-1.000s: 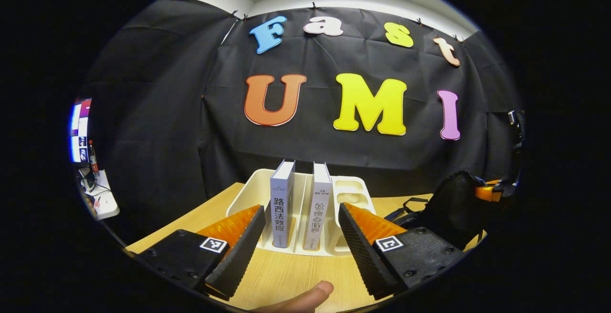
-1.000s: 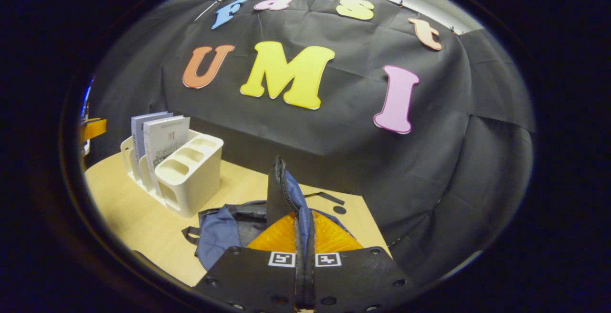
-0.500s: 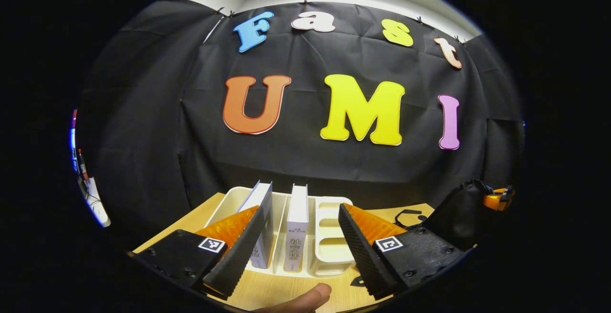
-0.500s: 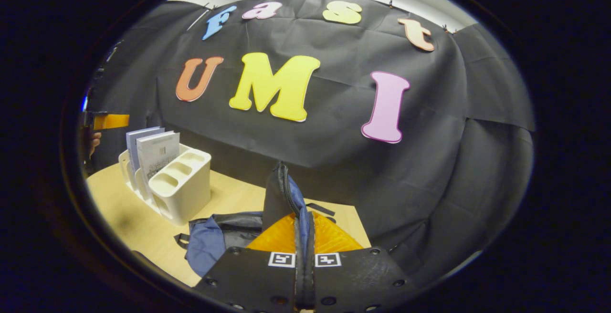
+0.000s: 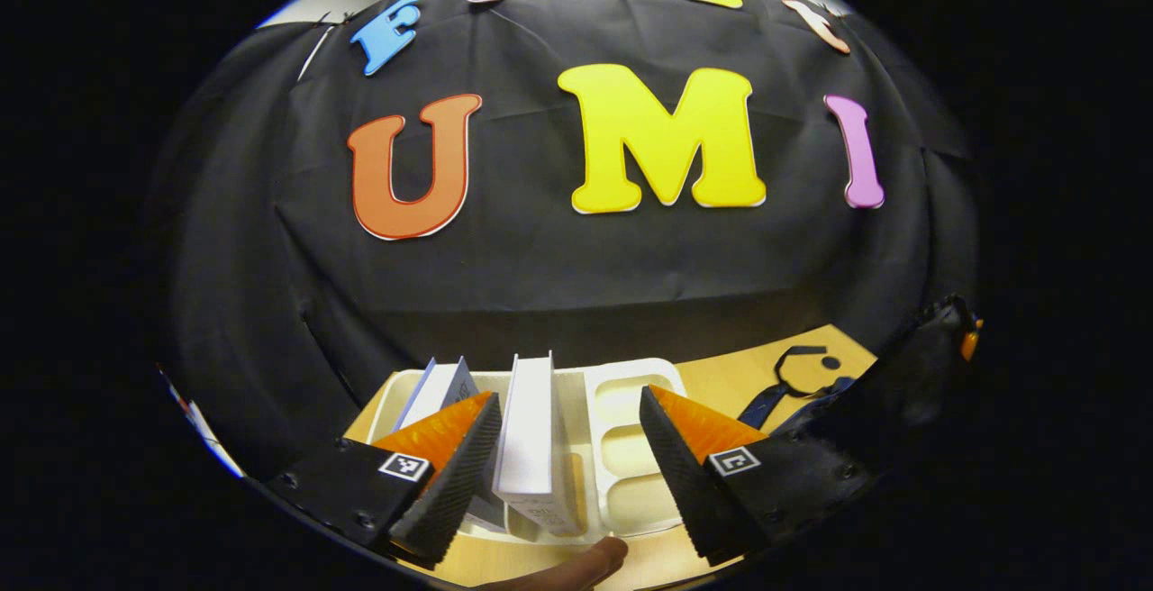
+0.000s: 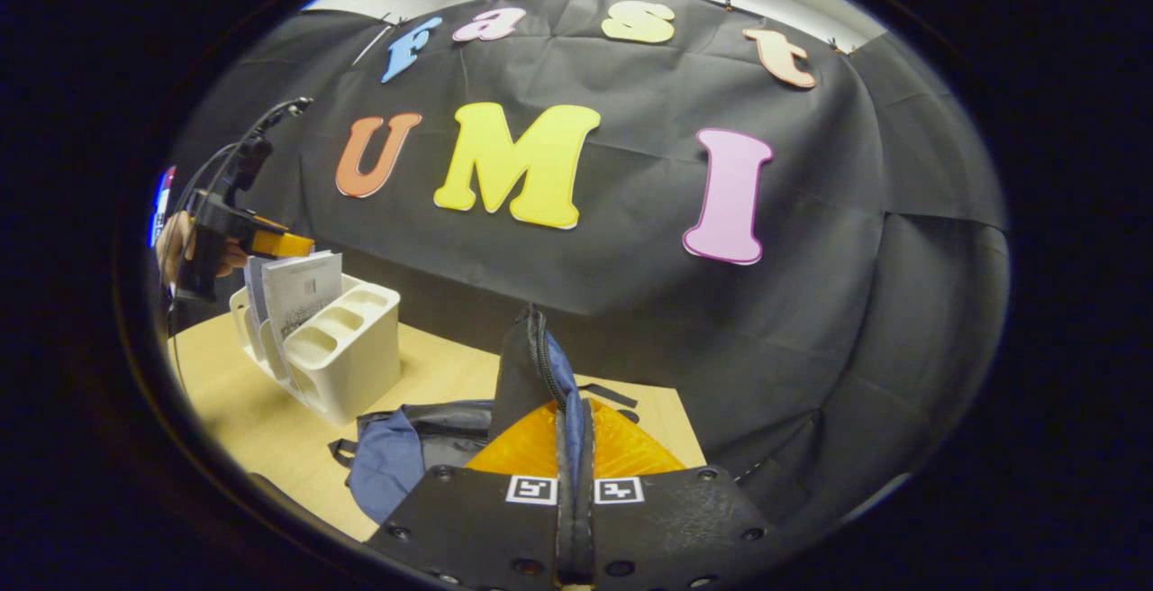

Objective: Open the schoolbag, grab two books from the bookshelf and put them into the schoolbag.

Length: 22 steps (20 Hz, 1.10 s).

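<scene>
wooden desk [image 6: 261, 420], black cloth behind. left gripper [image 5: 563, 447] wide, straddling white book [image 5: 527, 433] in bookshelf [image 6: 347, 352]. right gripper [image 6: 574, 447] clamped on schoolbag [image 6: 531, 370] flap.

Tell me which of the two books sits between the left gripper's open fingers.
The white book, upright in the rack's middle slot; the bluish book leans beyond the left gripper's finger.

Left claw [image 5: 566, 460]: black housings are showing screws and square black-and-white markers; ribbed wedge fingers.
Right claw [image 6: 574, 456]: twin markers are sitting side by side; screws are dotting the black housing.
</scene>
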{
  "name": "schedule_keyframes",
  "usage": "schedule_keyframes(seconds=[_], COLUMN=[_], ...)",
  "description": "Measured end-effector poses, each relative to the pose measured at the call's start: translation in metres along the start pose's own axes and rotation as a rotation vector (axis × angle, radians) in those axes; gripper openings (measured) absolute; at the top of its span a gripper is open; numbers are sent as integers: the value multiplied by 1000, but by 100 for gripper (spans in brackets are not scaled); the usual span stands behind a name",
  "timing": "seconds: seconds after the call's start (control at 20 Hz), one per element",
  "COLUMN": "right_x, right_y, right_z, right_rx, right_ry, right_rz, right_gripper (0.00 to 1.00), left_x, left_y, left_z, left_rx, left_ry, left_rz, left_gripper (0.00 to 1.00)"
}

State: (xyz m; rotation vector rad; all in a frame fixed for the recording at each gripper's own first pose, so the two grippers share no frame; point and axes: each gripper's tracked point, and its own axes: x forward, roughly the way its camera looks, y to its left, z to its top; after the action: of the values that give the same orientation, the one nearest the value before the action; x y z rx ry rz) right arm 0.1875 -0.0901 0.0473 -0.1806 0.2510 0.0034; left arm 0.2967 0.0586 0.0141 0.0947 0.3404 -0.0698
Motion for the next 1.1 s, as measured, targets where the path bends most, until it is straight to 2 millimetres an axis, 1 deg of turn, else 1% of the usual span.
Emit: schedule_keyframes(seconds=[0.1,0.2,0.3,0.4,0.5,0.6,0.7,0.75,0.8,0.85,0.9,1.0,1.1], right_x=[1,2,4,5,7,9,10,9,9,7,7,7,7], right_y=[-3,-6,-9,-11,-12,-12,-12,-10,-11,-11,-12,-12,-13], right_z=[-2,-5,-6,-9,-12,-14,-15,-15,-15,-14,-15,-19,-20], right_rx=[-4,2,13,17,15,16,15,12,10,8,10,18,29], right_ry=[-5,-4,-7,-9,-10,-6,-5,-8,-13,-18,-21,-22,-20], right_rz=[8,14,23,31,34,41,47,50,52,54,54,55,57], right_gripper=[1,0,0,0,0,0,0,0,0,0,0,0,0], left_x=[13,23,34,40,44,50,56,55,55,52,51,54,55], left_y=[4,2,1,4,0,6,3,3,6,8,8,4,-3], left_z=[-3,-8,-20,-24,-32,-39,-41,-44,-48,-52,-54,-60,-73], left_rx=[16,14,34,51,40,15,-13,-14,9,43,64,91,88], left_ry=[40,88,147,190,266,342,385,417,450,488,513,567,622], left_rz=[9,5,6,11,-17,-12,-24,-39,-36,-37,-45,-60,-87], left_gripper=[96,95,95,95,95,94,91,85,82,76,74,72,68])
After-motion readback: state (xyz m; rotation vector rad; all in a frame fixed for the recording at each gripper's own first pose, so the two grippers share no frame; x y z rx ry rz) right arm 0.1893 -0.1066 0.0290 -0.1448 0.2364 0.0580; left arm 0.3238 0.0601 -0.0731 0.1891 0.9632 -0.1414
